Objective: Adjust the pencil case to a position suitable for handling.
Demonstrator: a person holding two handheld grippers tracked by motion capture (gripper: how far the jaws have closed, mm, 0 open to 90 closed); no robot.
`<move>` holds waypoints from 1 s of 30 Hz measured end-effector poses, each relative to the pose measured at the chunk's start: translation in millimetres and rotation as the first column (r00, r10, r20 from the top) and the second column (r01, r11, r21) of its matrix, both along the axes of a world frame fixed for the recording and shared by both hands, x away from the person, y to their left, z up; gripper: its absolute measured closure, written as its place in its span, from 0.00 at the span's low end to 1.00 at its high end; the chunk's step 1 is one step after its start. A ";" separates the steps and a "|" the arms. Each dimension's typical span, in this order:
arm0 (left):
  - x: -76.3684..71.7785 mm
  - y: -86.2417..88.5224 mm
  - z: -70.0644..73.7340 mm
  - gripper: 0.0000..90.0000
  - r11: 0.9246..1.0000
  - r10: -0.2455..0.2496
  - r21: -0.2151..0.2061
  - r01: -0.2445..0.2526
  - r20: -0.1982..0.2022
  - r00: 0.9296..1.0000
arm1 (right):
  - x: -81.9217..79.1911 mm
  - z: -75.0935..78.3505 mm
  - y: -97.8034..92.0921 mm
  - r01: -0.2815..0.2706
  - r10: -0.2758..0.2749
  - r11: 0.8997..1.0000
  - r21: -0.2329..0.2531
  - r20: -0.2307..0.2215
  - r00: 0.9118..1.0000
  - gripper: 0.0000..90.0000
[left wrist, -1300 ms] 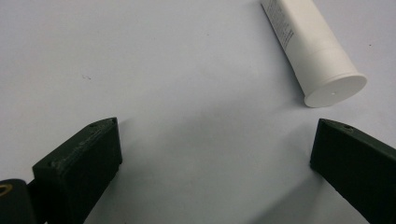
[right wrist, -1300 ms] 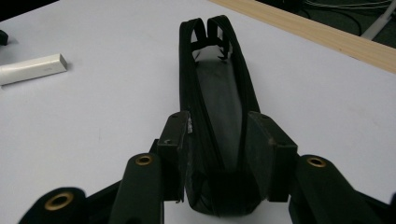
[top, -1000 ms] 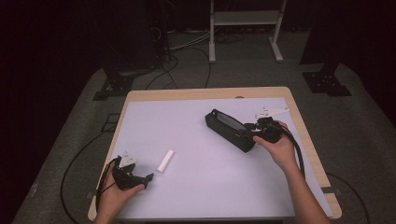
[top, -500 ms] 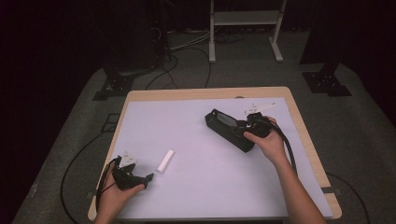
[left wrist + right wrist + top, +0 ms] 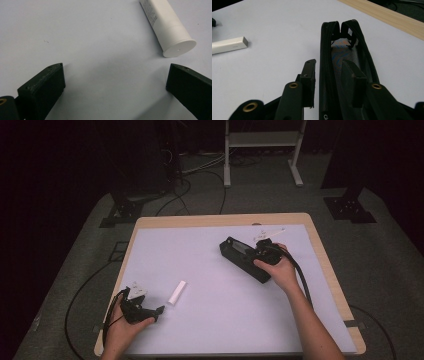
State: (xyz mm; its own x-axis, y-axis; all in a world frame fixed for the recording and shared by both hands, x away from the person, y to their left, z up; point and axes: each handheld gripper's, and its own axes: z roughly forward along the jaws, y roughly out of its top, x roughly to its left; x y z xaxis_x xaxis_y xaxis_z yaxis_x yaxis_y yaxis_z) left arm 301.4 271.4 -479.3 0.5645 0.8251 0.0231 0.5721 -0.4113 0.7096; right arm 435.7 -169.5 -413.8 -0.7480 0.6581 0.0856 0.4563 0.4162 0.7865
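Dark room, pale worktop (image 5: 210,320): from the high view I see the black pouch (image 5: 245,259) right of centre, right hand-held gripper (image 5: 264,251) on it, white tube (image 5: 176,292) near my left hand-held gripper (image 5: 150,311). Left gripper view: jaws wide, empty, tube just ahead and off-line, so closing could nudge it rolling. Right gripper view: jaws straddle the pouch's near wall, one inside; I judge the thin hold may slip and the mouth collapse.

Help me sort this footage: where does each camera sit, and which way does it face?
High view: above the person's side, looking forward and down on the table; forearms, left hand-held gripper, right hand-held gripper show.
Left gripper view: rides that gripper, looking down between its open jaws at the white tube.
Right gripper view: looks along jaws astride one wall of the black pouch.
All three share the tube.
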 end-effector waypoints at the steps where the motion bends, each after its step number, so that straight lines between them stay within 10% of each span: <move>1: 0.0 0.0 0.0 0.01 1.000 0.000 0.001 0.000 0.000 1.000 | 0.0 0.0 0.0 0.000 0.000 1.000 0.000 0.000 1.000 0.71; 30: -0.1 -0.1 0.0 0.01 1.000 0.000 0.001 0.000 0.000 1.000 | 8.4 -6.4 8.3 -0.010 0.010 1.000 -0.015 -0.041 0.999 0.98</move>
State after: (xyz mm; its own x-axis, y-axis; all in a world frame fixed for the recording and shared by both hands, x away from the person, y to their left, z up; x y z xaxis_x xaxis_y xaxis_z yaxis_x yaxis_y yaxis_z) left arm 301.3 271.3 -479.3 0.5641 0.8253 0.0242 0.5721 -0.4119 0.7092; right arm 444.1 -161.3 -420.3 -0.7506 0.6521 0.1063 0.4837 0.4327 0.7608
